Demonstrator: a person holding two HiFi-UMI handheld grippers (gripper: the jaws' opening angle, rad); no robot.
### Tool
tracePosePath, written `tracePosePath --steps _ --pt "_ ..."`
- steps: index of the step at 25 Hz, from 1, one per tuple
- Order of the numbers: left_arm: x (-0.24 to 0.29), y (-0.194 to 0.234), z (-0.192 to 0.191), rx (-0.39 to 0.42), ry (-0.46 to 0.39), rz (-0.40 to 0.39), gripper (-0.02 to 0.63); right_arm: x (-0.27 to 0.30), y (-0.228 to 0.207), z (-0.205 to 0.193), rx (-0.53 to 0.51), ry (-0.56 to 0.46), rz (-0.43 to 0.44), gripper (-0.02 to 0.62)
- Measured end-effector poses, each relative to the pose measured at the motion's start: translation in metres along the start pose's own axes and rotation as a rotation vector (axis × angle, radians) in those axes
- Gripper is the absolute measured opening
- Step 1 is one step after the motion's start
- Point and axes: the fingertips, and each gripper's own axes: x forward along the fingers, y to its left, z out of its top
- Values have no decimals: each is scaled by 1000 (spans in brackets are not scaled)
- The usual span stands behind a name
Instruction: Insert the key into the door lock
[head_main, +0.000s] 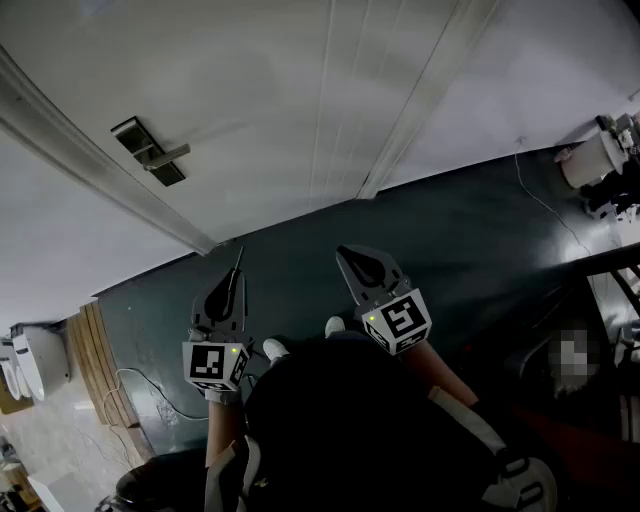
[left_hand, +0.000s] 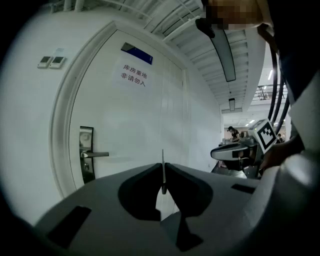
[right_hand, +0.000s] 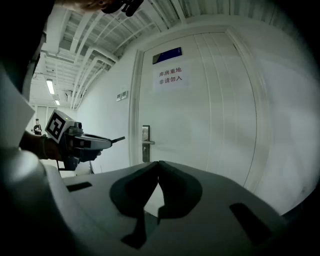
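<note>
A white door (head_main: 300, 100) carries a dark lock plate with a silver lever handle (head_main: 152, 152); the plate also shows as lock plate (left_hand: 86, 152) and lock plate (right_hand: 145, 144). My left gripper (head_main: 235, 272) is shut on a thin key (left_hand: 163, 170), whose blade sticks out past the jaw tips toward the door, well short of the lock. The right gripper view shows that key (right_hand: 119, 139) from the side. My right gripper (head_main: 350, 258) is held beside the left one, shut with nothing between its jaws. Both hover above the dark floor.
A paper sign (left_hand: 134, 76) and a blue plate (left_hand: 136, 53) are on the door, with wall switches (left_hand: 51, 61) left of the frame. Wooden planks (head_main: 90, 350), a white fixture (head_main: 35, 360) and a cable (head_main: 140, 395) lie at the left. A white device (head_main: 590, 160) sits far right.
</note>
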Motion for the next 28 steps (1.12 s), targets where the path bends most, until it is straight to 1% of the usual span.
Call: tracePosePath --steps 8,13,18,22,28 --pt "12 -26 -3 20 27 16 28 -18 -20 -2 -23 -13 21 15" --pt "28 -41 -8 22 47 34 28 -25 -41 -14 14 -7 58 15" --pt "39 -57 -13 21 72 61 28 -29 -60 -29 24 6 101 15" --pt "46 -53 -19 7 94 79 28 -22 -67 -34 47 16 120 15" --pt "66 -19 -24 -20 89 92 28 18 -72 -28 23 19 131 15"
